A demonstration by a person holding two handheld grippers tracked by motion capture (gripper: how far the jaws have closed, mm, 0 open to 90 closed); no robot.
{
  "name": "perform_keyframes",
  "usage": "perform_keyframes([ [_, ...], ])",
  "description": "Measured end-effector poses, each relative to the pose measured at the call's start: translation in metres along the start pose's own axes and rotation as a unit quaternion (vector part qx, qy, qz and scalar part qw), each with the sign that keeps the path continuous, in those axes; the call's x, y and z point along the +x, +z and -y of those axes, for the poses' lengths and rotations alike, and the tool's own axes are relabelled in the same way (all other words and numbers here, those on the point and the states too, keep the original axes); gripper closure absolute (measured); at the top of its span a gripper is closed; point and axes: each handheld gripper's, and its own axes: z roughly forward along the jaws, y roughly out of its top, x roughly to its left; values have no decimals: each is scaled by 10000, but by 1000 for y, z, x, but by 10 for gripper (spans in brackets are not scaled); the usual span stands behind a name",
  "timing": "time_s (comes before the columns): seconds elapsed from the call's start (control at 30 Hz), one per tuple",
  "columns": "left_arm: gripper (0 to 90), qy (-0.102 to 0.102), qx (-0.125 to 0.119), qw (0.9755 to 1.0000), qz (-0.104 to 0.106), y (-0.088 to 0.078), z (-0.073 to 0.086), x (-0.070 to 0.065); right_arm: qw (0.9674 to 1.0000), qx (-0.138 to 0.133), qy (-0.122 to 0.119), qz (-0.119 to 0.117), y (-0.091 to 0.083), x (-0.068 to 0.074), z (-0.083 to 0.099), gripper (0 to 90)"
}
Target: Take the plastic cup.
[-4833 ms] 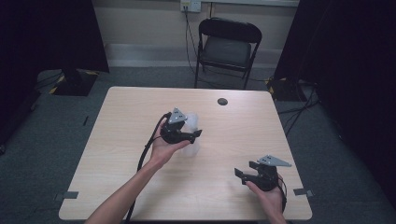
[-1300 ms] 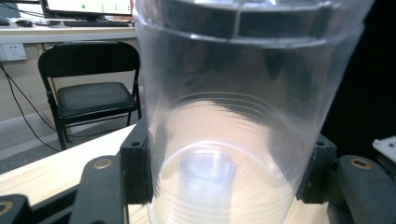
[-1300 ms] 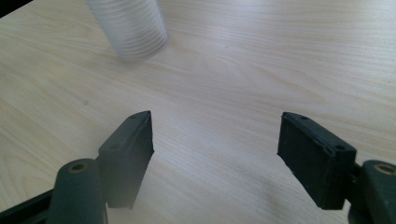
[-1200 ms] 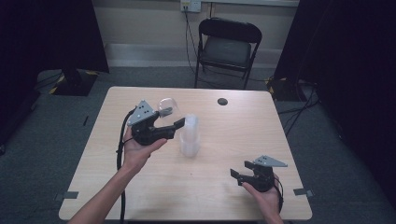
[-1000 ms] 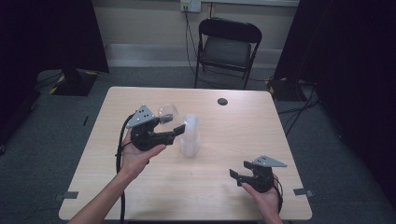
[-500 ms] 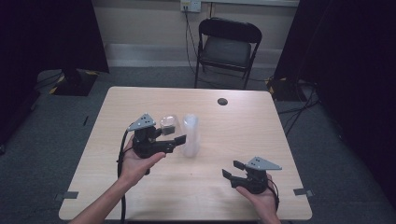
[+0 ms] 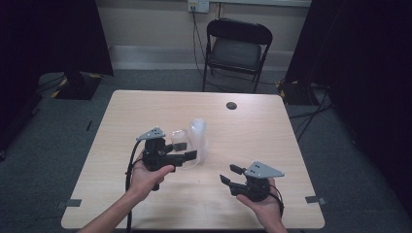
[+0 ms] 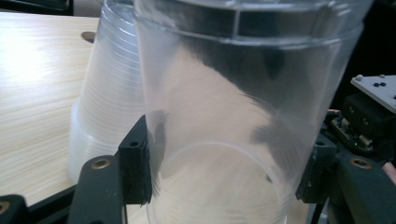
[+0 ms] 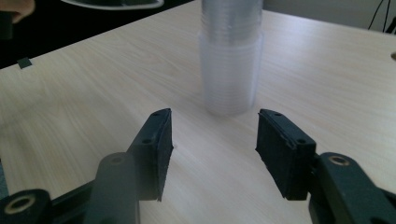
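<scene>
A single clear plastic cup (image 8: 219, 116) stands upright between the jaws of my left gripper (image 8: 224, 163), which is shut on its lower wall. In the high view this cup (image 7: 180, 138) and my left gripper (image 7: 183, 148) sit low over the table, just left of a tall stack of clear cups (image 7: 198, 138). The stack (image 8: 102, 112) is right behind the held cup. My right gripper (image 7: 230, 174) is near the front right and points at the stack (image 9: 231, 70). Its jaws have just been closing, and nothing is between them (image 9: 212, 144).
A small dark round disc (image 7: 231, 105) lies near the far edge of the wooden table (image 7: 145, 107). A black folding chair (image 7: 238, 48) stands beyond the table. Cables trail from both grippers toward the front edge.
My left gripper has sunk toward the table with the cup, staying beside the stack. My right gripper has shifted left toward the stack, and its jaws are narrower.
</scene>
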Motion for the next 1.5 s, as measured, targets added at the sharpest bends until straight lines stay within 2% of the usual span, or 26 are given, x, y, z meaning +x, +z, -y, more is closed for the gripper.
perform_keyframes([
  [0.13, 374, -321, 77, 9994, 128, 5, 7, 5, 9996, -177, -186, -151, 5, 12, -7, 490],
  [0.27, 374, -517, 205, 9981, 274, 9, 13, 9, 9989, -265, -297, -260, 11, 22, -6, 512],
  [0.43, 377, -962, 220, 9939, 488, 11, 18, 14, 9976, -376, -515, -266, 14, 30, -3, 594],
  [0.57, 378, -1063, 270, 9924, 553, 12, 20, 14, 9968, -477, -596, -234, 17, 33, 0, 616],
  [0.67, 379, -1241, 309, 9897, 638, 14, 22, 14, 9964, -520, -624, -227, 18, 34, -1, 622],
  [0.73, 379, -1251, 388, 9898, 562, 16, 22, 11, 9959, -597, -635, -233, 18, 36, -3, 622],
  [0.8, 380, -1357, 437, 9876, 660, 17, 22, 8, 9951, -694, -663, -231, 18, 38, -6, 622],
  [0.97, 379, -1449, 333, 9858, 778, 15, 20, 3, 9934, -872, -715, -217, 19, 40, -12, 625],
  [1.17, 380, -1419, 363, 9865, 725, 14, 19, 3, 9924, -869, -835, -241, 30, 43, -17, 632],
  [1.23, 379, -1477, 337, 9856, 756, 13, 20, 3, 9923, -913, -802, -231, 33, 42, -17, 655],
  [1.3, 380, -1481, 339, 9856, 742, 13, 20, 4, 9922, -975, -740, -222, 36, 41, -16, 668],
  [1.5, 380, -1522, 345, 9848, 763, 16, 23, 1, 9909, -1107, -750, -135, 40, 42, -12, 702],
])
